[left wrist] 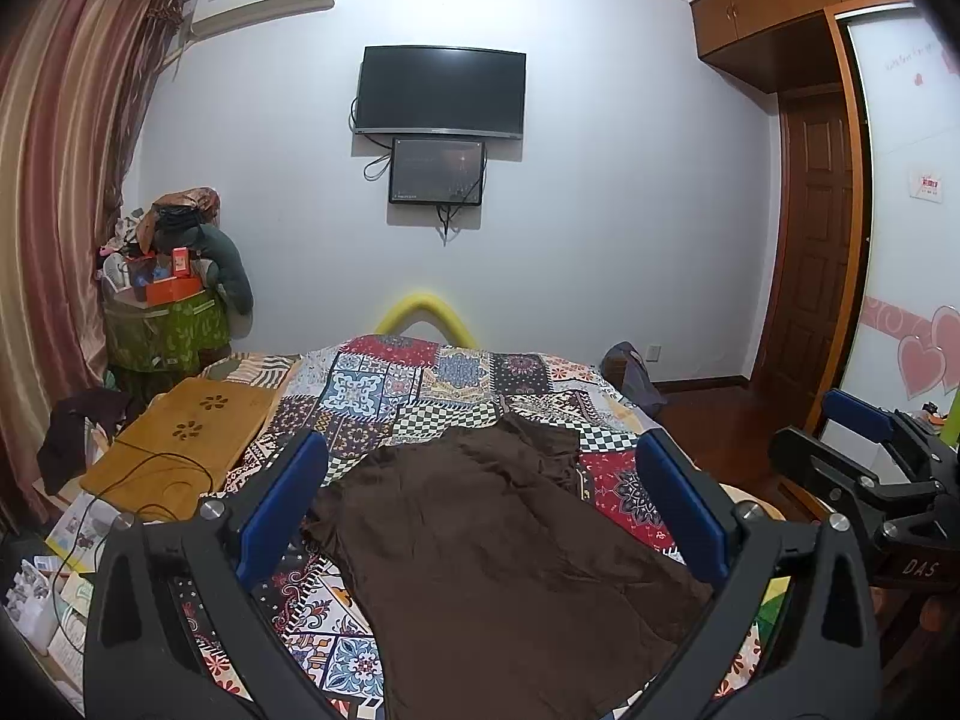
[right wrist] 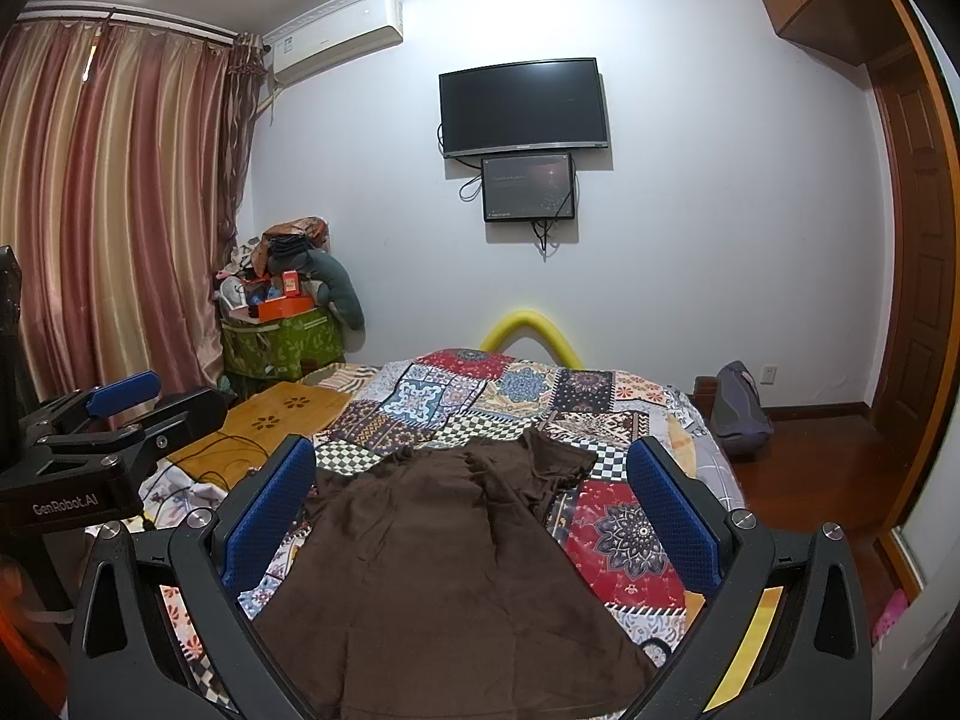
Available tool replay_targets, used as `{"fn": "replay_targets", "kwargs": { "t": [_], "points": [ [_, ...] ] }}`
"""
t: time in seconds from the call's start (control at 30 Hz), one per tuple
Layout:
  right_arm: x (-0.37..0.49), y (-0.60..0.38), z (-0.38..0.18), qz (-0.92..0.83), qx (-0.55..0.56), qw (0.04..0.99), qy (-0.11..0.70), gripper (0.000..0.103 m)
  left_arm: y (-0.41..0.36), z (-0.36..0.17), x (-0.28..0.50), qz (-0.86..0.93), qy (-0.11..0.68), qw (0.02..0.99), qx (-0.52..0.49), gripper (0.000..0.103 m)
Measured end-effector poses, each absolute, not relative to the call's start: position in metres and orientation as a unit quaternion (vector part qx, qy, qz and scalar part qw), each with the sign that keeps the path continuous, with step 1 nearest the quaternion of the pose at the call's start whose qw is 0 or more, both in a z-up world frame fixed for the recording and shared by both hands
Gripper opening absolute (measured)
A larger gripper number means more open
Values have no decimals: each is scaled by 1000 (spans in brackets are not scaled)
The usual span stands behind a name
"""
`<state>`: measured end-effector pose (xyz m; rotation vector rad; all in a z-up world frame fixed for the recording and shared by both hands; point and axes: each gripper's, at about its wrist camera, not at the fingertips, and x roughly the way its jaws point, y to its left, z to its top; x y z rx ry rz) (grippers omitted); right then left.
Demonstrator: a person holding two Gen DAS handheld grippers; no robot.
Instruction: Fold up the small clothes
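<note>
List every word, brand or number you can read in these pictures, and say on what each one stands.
"GenRobot.AI": on the left gripper, seen from the right wrist.
"DAS": on the right gripper, seen from the left wrist.
Too small or blurred to read: the air conditioner sticker, the red tag and faint writing on the wardrobe door, the TV logo.

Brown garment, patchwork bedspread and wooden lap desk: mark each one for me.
Brown garment [left wrist: 492,552]: left wrist view, middle of the cloth.
Patchwork bedspread [right wrist: 624,534]: right wrist view, bare red patch right of the garment.
Wooden lap desk [left wrist: 180,450]: left wrist view, middle of its top.
</note>
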<state>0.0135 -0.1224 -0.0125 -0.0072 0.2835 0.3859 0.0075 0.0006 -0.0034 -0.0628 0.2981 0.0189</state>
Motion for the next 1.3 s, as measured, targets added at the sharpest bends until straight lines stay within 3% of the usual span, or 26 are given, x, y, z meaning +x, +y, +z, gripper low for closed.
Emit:
{"fn": "replay_targets", "kwargs": {
  "t": [1.0,1.3],
  "points": [
    [21,-125,-12,189,-1,971,145,103,1,-3,15,12,151,988,-32,103],
    [45,-121,-20,189,-17,969,155,103,31,-14,50,40,176,983,-42,103]
  ]
}}
